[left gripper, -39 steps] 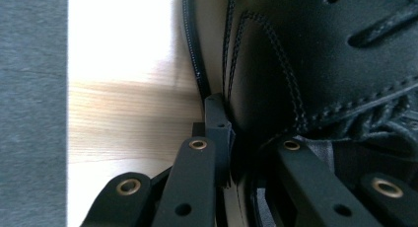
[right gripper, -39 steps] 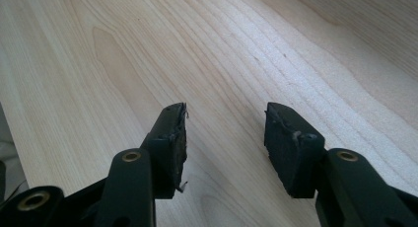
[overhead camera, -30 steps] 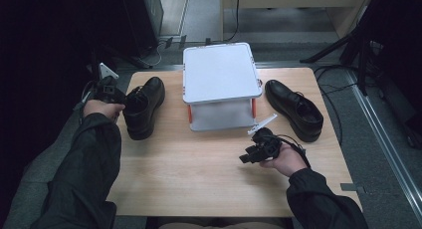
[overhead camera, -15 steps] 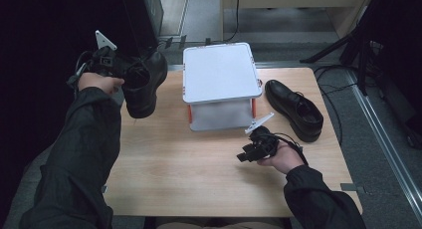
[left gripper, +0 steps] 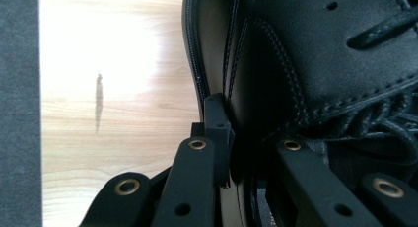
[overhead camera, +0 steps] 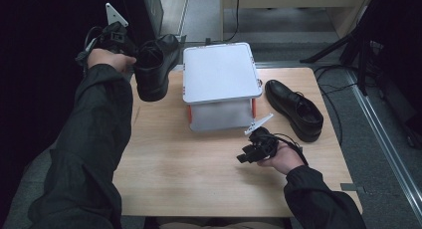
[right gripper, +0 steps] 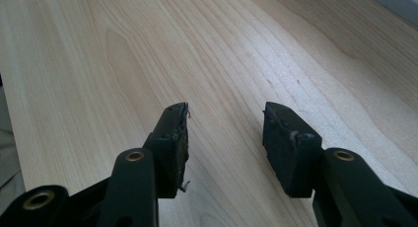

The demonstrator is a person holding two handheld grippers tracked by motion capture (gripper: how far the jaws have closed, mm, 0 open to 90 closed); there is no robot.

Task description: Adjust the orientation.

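Near the right edge of the worktop [overhead camera: 199, 159], the right gripper [overhead camera: 247, 156] rests with jaws parted, empty. Farther left, the left gripper [overhead camera: 130, 52] has its jaws clamped on a black shoe's [overhead camera: 152, 69] collar, held above the worktop's far-left corner.

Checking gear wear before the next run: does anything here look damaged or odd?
Yes. The right tool is open over the table, and its pads look chipped and frayed at the edges. The held shoe and the box look intact.
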